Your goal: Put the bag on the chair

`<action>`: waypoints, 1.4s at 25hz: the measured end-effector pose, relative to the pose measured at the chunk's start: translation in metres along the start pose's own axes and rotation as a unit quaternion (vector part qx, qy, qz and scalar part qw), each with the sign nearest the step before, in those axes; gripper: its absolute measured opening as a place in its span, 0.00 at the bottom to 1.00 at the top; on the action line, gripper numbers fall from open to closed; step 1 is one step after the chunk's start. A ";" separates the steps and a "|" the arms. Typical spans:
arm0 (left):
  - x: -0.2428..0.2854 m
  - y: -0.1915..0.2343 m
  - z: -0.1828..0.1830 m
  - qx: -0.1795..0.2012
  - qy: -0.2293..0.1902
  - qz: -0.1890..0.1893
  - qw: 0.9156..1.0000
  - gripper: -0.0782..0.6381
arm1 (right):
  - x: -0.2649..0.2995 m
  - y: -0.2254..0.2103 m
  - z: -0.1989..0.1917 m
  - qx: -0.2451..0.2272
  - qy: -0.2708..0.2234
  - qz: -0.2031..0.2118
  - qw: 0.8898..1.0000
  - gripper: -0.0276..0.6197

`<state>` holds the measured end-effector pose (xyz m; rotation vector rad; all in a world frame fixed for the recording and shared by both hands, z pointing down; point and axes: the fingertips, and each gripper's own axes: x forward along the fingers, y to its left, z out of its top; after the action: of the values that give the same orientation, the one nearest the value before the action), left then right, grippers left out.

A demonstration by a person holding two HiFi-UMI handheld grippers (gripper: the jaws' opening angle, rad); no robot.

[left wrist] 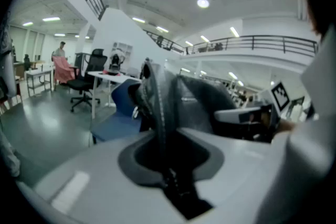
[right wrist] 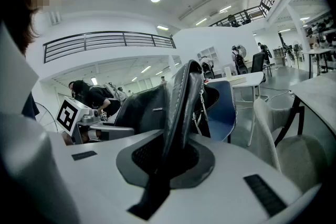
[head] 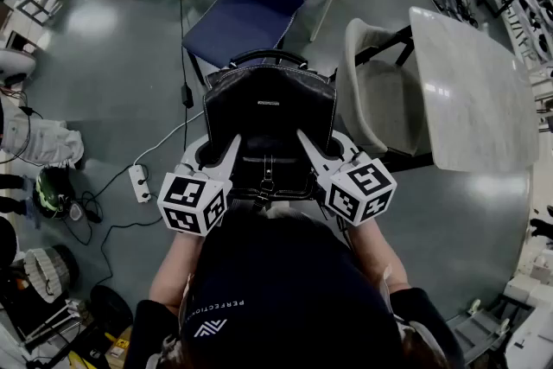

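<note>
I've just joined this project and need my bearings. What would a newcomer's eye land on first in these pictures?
The black bag held up in the middle of the head view, its two side edges pinched by the left tongs and the right tongs. Just beyond it stands a blue chair, and to the right a pale chair beside a grey table.

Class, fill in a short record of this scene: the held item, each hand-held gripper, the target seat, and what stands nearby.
Held item: black bag, upright, handle on top
Left grip: left hand-held gripper shut on the bag's left edge
Right grip: right hand-held gripper shut on the bag's right edge
Target seat: blue chair, beyond the bag; bag not yet on it
Nearby: beige chair and marble-topped table, to the right
</note>
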<state>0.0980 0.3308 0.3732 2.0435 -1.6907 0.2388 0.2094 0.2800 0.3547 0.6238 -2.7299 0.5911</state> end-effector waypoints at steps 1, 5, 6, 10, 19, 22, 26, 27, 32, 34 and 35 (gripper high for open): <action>0.001 0.001 0.001 0.000 0.001 0.000 1.000 0.22 | 0.002 -0.001 0.000 0.001 0.000 0.000 1.000 0.07; 0.005 0.012 0.000 0.000 0.004 -0.001 1.000 0.22 | 0.013 -0.001 0.000 0.006 0.002 -0.001 1.000 0.07; 0.005 0.017 0.000 -0.001 0.005 -0.001 1.000 0.22 | 0.018 -0.001 -0.001 0.008 0.003 -0.001 1.000 0.07; 0.009 0.036 0.000 -0.003 0.011 -0.002 1.000 0.22 | 0.037 0.001 -0.001 0.017 0.009 -0.003 1.000 0.07; 0.024 0.074 0.010 -0.002 0.021 -0.014 1.000 0.22 | 0.076 -0.003 0.008 0.026 0.018 -0.014 0.999 0.07; 0.029 0.086 0.014 0.000 0.025 -0.015 1.000 0.22 | 0.090 -0.005 0.011 0.030 0.020 -0.016 0.999 0.07; 0.036 0.102 0.023 0.004 0.026 -0.017 1.000 0.22 | 0.107 -0.008 0.019 0.032 0.019 -0.018 0.999 0.07; 0.037 0.107 0.025 0.006 0.025 -0.017 1.000 0.22 | 0.113 -0.008 0.020 0.032 0.019 -0.019 0.999 0.07; 0.046 0.127 0.031 0.019 0.026 -0.025 0.999 0.22 | 0.132 -0.010 0.025 0.038 0.015 -0.030 0.999 0.08; 0.050 0.134 0.034 0.020 0.027 -0.028 0.999 0.22 | 0.139 -0.011 0.028 0.039 0.015 -0.033 0.999 0.08; 0.051 0.136 0.035 0.018 0.028 -0.028 0.999 0.22 | 0.141 -0.011 0.028 0.039 0.017 -0.034 0.998 0.07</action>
<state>-0.0268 0.2529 0.3976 2.0884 -1.6036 0.3078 0.0868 0.2087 0.3833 0.7165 -2.6524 0.6883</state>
